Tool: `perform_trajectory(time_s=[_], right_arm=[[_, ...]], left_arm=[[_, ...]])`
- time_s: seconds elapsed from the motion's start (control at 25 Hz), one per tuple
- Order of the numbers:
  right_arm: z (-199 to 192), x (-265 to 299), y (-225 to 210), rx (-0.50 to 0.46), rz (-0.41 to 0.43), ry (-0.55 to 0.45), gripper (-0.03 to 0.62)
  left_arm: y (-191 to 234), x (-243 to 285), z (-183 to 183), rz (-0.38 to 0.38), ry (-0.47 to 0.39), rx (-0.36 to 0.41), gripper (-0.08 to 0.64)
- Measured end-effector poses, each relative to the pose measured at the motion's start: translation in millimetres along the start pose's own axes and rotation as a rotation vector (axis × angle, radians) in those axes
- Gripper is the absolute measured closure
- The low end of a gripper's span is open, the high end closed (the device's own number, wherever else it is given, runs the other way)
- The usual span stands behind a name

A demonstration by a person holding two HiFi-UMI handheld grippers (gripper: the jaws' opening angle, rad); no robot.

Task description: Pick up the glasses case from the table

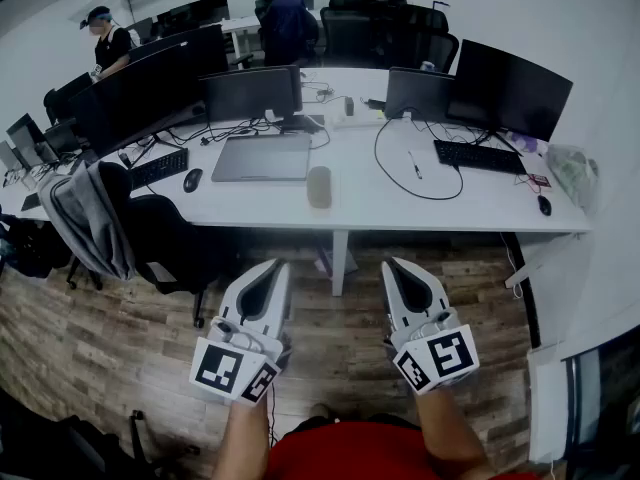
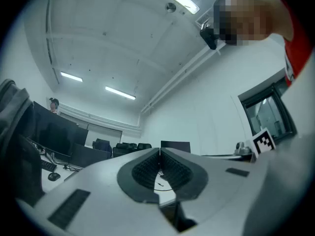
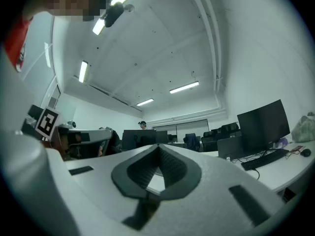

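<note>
glasses case (image 1: 319, 186) lies on the white bench (image 1: 470, 203), just right of the closed grey laptop (image 1: 262, 158), by the bench's front edge. left hand-held gripper (image 1: 272, 266) is clenched, jaw tips together with nothing between them. right hand-held gripper (image 1: 395, 265) is also clenched and empty. both hang side by side over the wood floor (image 1: 120, 348), well short of the laptop and touching nothing.

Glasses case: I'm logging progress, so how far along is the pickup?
Done: nothing; the glasses case lies untouched on the table beside the laptop. In hand: the left claw and right claw are shut, empty, over the floor, short of the table. Left: reach, open, grip, lift.
</note>
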State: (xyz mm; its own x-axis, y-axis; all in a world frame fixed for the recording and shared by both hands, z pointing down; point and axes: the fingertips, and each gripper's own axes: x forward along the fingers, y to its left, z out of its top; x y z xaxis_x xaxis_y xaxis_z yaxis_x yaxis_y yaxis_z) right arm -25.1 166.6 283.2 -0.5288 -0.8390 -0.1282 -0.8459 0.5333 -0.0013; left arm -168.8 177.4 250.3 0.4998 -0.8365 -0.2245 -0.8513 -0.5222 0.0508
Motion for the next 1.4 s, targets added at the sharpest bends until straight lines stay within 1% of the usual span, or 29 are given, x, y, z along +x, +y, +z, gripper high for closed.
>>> perform_trajectory(time_s=[0.16,0.44,0.56,0.72,0.88,1.04,1.24,1.28,1.32,1.4], right_arm=[[-2,7,10,0.041,0.003,-0.026,0.588],[-11,17,15,-0.003,-0.031,0.000,0.588],[-12,27,9,-0.016,-0.040,0.008,0.588],[-18,50,-6,-0.034,-0.038,0.000,0.588],[-30,83,-32,-0.056,-0.015,0.000,0.588],[-41,127,-73,-0.059,0.012,0.002,0.588],[-53,177,-127,-0.054,0.064,0.010,0.588],[-55,185,-138,-0.055,0.075,0.012,0.588],[-57,193,-148,-0.056,0.085,0.013,0.588],[-61,209,-168,-0.056,0.104,0.017,0.588]], left_arm=[[13,-5,-3,-0.009,-0.006,-0.008,0.549],[34,2,-15,-0.026,-0.014,-0.047,0.549],[41,13,-21,-0.032,-0.009,-0.058,0.549],[51,39,-33,-0.038,0.001,-0.053,0.549],[67,75,-52,-0.017,0.020,-0.045,0.549],[87,126,-76,0.017,0.047,-0.037,0.548],[113,187,-108,0.105,0.097,-0.031,0.546],[117,199,-115,0.124,0.108,-0.033,0.535],[122,211,-122,0.141,0.119,-0.036,0.489],[132,234,-136,0.175,0.140,-0.041,0.440]])
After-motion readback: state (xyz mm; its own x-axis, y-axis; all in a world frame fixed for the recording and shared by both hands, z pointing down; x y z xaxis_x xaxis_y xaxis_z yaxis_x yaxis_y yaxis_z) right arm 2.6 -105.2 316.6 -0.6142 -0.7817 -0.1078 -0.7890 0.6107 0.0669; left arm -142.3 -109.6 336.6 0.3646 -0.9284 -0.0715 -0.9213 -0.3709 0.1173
